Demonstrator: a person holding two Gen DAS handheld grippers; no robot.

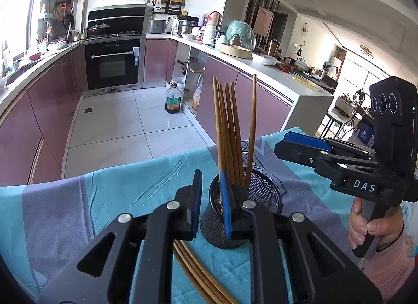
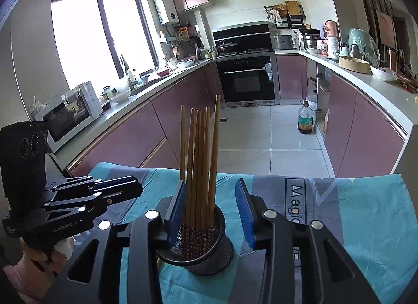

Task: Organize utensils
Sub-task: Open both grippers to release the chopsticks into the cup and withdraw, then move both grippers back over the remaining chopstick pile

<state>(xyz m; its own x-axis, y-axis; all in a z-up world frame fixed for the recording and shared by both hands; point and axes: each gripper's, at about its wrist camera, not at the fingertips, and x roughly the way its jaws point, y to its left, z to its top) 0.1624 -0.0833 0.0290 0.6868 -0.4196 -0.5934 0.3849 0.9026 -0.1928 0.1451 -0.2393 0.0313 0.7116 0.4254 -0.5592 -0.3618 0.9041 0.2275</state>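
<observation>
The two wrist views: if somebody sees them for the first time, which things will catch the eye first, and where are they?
The bundle of brown wooden chopsticks stands upright in a black wire-mesh cup on the turquoise and grey cloth, in the middle of both views. The right gripper stands open around it, with blue pads. More brown chopsticks lie flat on the cloth under the left gripper.

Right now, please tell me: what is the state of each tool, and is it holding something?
Left tool: open a little, holding nothing; the mesh cup with chopsticks stands just past it.
Right tool: open, holding nothing.
</observation>
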